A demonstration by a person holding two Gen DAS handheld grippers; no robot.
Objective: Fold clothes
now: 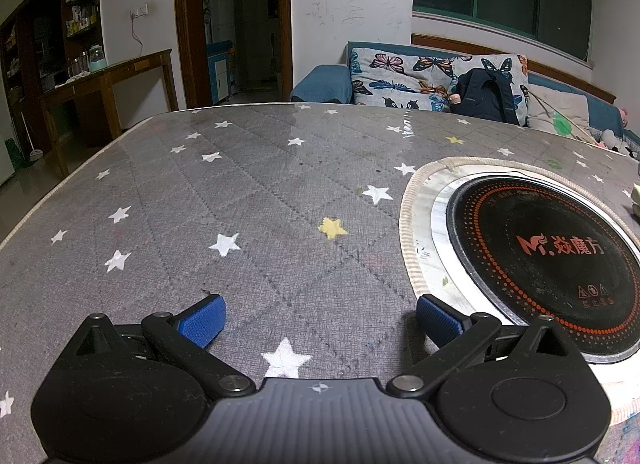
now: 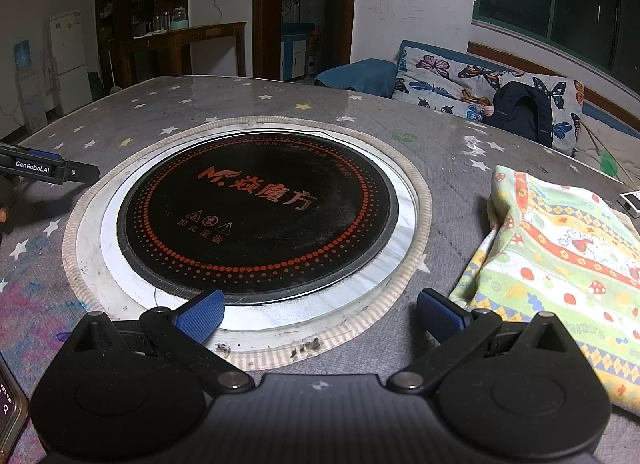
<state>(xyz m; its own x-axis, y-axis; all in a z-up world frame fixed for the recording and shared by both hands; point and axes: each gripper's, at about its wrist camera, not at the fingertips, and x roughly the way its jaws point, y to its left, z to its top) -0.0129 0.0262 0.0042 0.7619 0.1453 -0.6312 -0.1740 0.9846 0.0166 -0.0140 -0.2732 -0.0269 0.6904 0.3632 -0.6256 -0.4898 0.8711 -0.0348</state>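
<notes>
Left tongs (image 1: pixel 320 322): blue-padded fingers spread wide, holding nothing, poised low over the grey star-print quilted cover (image 1: pixel 240 204) of the surface, with the cooker just to their right. Right tongs (image 2: pixel 320 316): likewise spread and empty, set at the near rim of the round built-in induction cooker (image 2: pixel 258 212), black glass with an orange dotted ring and lettering, ringed by a steel collar and a braided edge. Garment: one piece of child's printed cloth (image 2: pixel 560 256), pale green and yellow with red bands, mushrooms and rabbits, lying crumpled on the surface just right of the right tongs, its near edge close beside the right finger but not between the pads; what kind of garment it is cannot be told. The left tool's body (image 2: pixel 48 168) shows at the far left of the right view, well apart from the cloth. Progress: judged as not begun, since the cloth is rumpled, unsmoothed and ungripped; grasping, spreading flat and every fold remain.
</notes>
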